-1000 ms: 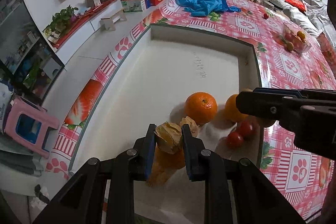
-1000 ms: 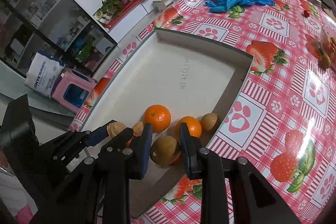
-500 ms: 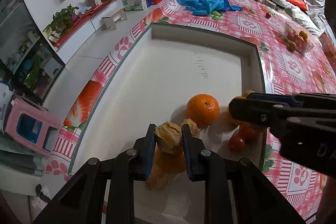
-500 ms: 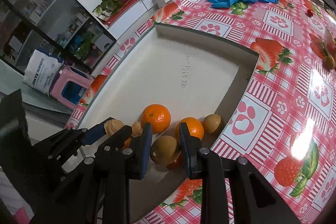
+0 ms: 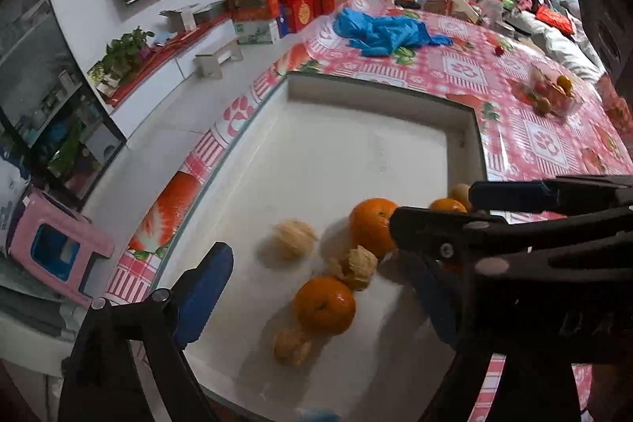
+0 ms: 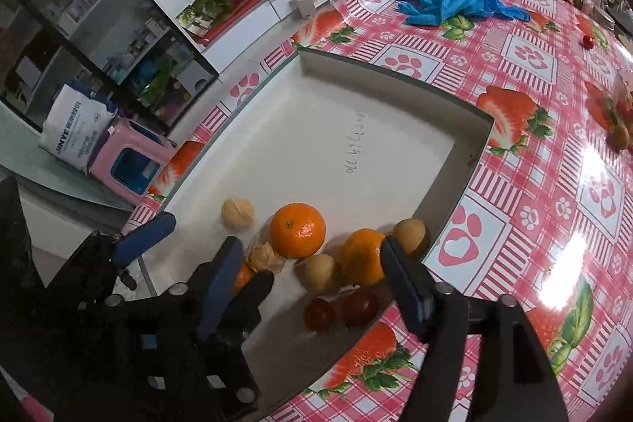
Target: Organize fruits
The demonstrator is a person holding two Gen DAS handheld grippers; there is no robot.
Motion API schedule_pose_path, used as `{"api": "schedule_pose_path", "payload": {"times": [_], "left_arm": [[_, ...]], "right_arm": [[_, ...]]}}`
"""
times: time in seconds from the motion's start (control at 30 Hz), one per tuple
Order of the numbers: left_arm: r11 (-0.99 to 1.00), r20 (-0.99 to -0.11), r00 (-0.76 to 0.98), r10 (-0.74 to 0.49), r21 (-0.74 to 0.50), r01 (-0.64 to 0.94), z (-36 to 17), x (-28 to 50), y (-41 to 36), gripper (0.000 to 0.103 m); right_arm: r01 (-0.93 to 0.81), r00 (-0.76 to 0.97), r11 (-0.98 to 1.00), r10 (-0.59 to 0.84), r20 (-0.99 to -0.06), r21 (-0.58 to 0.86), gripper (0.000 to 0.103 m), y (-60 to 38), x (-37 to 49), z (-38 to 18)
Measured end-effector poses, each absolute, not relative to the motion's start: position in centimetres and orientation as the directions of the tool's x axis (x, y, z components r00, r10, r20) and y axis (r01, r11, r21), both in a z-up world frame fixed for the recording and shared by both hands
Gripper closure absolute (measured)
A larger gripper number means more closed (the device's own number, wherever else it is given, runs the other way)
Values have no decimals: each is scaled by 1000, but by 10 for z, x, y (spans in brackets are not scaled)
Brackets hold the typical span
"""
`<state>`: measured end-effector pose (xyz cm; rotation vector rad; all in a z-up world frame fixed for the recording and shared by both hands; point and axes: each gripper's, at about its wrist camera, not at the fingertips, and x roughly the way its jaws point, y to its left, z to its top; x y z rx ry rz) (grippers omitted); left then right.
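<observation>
Over the tray (image 6: 455, 149), both grippers (left (image 5: 316, 287), right (image 6: 312, 271)) are opening, seemingly gripping nothing.

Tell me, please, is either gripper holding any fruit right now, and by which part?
Nothing is held. Both the left gripper and the right gripper are opening, with the fruit lying loose on the tray between their fingers.

Tray (image 6: 455, 184) inset in worktop (image 6: 534, 208); fruits (image 6: 297, 230) clustered at tray's 6 o'clock corner; gloves (image 6: 447, 0) at 12 o'clock.
</observation>
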<state>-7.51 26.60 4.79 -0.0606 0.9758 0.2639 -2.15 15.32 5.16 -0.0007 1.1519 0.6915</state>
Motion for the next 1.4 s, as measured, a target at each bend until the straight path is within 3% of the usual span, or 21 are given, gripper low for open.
{"api": "schedule_pose_path", "payload": {"times": [0.2, 0.23, 0.3, 0.4, 0.77, 1.4], "left_arm": [[968, -841, 515, 167, 42, -246, 47, -76, 265, 12], [969, -844, 512, 162, 38, -244, 47, -76, 264, 0], [971, -844, 516, 147, 23, -240, 47, -78, 263, 0], [972, -846, 515, 137, 15, -234, 50, -81, 260, 0], [961, -843, 487, 228, 114, -252, 52, -88, 249, 0], [960, -868, 440, 232, 131, -249, 58, -92, 235, 0]], "right_arm": [[-500, 241, 799, 498, -833, 334, 19, 146, -24, 62], [-496, 237, 799, 501, -832, 339, 18, 144, -24, 63], [-492, 232, 797, 508, -829, 351, 15, 139, -24, 63], [-483, 250, 813, 483, -839, 324, 0, 133, -25, 64], [-467, 300, 850, 412, -860, 244, 0, 112, -28, 72], [-490, 315, 853, 366, -876, 181, 0, 109, -40, 74]]}}
